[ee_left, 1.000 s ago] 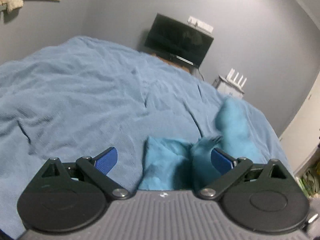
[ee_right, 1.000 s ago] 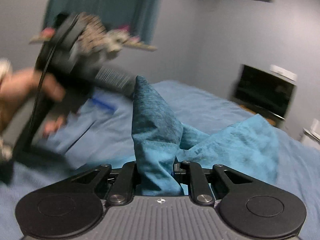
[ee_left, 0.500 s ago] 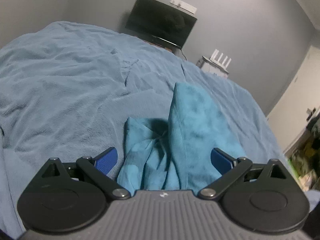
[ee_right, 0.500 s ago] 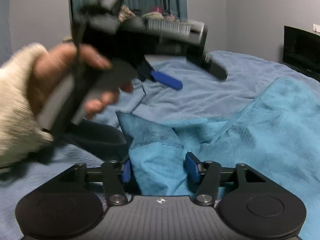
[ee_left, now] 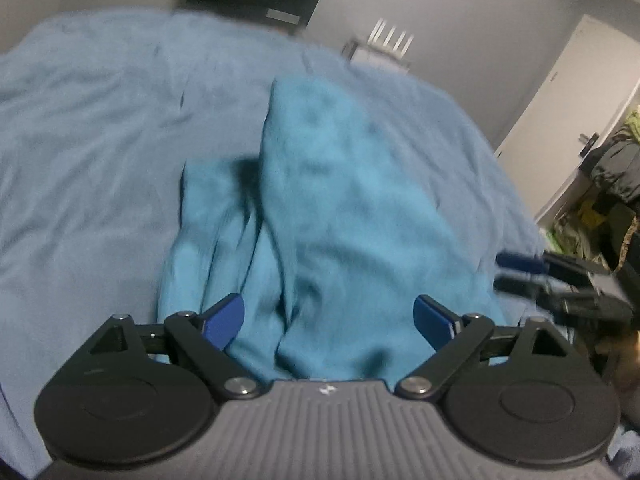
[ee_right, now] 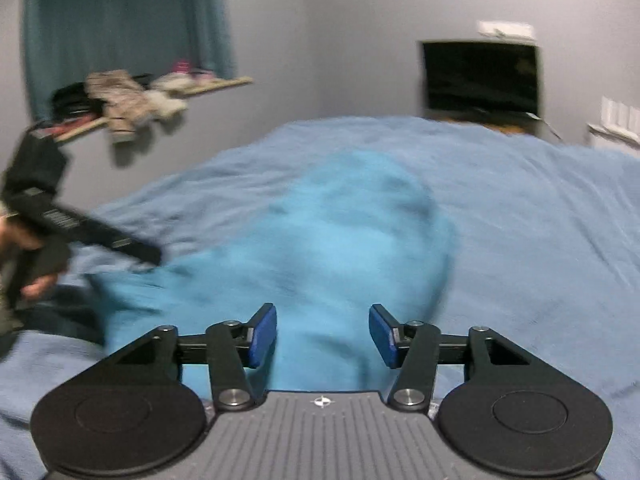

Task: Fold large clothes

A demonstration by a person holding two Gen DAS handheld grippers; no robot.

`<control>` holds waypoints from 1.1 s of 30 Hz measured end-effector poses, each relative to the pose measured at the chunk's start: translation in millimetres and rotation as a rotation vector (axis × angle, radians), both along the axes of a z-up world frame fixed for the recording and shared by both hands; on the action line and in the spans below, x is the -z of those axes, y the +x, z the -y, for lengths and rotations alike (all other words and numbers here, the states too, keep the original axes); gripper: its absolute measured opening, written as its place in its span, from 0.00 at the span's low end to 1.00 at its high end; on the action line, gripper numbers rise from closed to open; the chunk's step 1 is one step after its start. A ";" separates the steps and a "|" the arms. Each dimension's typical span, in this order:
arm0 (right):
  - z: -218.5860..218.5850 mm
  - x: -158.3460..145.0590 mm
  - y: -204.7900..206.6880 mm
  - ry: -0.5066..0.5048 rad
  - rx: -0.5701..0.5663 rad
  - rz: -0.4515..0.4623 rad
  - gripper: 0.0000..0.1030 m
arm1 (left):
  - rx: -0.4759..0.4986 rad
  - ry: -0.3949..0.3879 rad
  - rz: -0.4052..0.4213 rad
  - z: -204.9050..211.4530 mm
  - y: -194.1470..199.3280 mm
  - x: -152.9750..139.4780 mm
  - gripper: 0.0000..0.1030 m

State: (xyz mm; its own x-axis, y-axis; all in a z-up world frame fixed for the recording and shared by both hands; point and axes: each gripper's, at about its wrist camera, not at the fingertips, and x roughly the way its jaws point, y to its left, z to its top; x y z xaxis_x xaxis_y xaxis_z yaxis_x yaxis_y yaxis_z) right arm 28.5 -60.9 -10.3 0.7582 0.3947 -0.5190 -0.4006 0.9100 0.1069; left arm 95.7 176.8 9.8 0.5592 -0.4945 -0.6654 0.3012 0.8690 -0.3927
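On the bed (ee_right: pixel 540 216), the left gripper (ee_left: pixel 328 320) has jaws wide, just closing a little; the right gripper (ee_right: pixel 322 336) has jaws apart, also narrowing. Neither presses the teal garment (ee_left: pixel 340 208) heaped between them, with a television (ee_right: pixel 480 76) beyond the bed.

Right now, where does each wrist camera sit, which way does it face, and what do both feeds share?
Left wrist: rides the left gripper, angled down over the teal garment on the blue bedspread toward the TV; own jaws open, right gripper at the right edge.
Right wrist: rides the right gripper, facing the garment and curtained window; own jaws open, left gripper and hand at left.
Shared: garment, bedspread, TV.
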 end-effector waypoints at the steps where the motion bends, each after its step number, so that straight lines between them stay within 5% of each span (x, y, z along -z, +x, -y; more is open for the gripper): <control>1: 7.6 5.7 4.3 0.017 0.022 -0.020 0.49 | 0.004 0.000 -0.021 0.1 -0.4 3.1 0.85; 8: 19.5 44.1 45.6 0.185 0.052 -0.127 0.46 | 0.064 -0.030 -0.140 -16.4 -8.8 15.1 0.68; 10: 17.2 49.2 55.3 0.206 0.051 -0.135 0.42 | 0.078 -0.036 -0.146 -18.0 -12.3 15.5 0.41; 11: 17.3 52.2 59.2 0.217 0.053 -0.135 0.41 | 0.064 -0.018 -0.139 -19.9 -13.5 14.7 0.11; 12: 13.8 53.7 64.6 0.217 0.055 -0.129 0.42 | 0.049 -0.017 -0.130 -22.2 -16.0 11.7 0.08; 16: -18.3 58.4 96.6 0.158 0.045 -0.086 0.40 | -0.030 -0.017 -0.089 -36.8 -17.0 8.5 0.05; 21: -57.7 64.1 121.8 0.034 0.023 -0.032 0.39 | -0.094 -0.105 -0.112 -60.0 -20.5 16.7 0.03; 29: -70.0 54.3 151.7 -0.055 -0.008 0.001 0.38 | -0.051 0.015 -0.076 -41.1 -29.8 8.3 0.03; 33: -90.7 51.4 183.8 -0.122 -0.034 0.002 0.38 | -0.049 0.005 -0.079 -44.7 -29.5 9.2 0.03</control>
State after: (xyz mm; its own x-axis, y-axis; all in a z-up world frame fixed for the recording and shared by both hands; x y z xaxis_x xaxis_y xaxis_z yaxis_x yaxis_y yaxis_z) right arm 212.3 29.7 -61.7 0.7465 0.3538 -0.5635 -0.4311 0.9023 -0.0047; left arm 66.2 221.5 0.6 0.5282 -0.4642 -0.7110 0.2263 0.8840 -0.4090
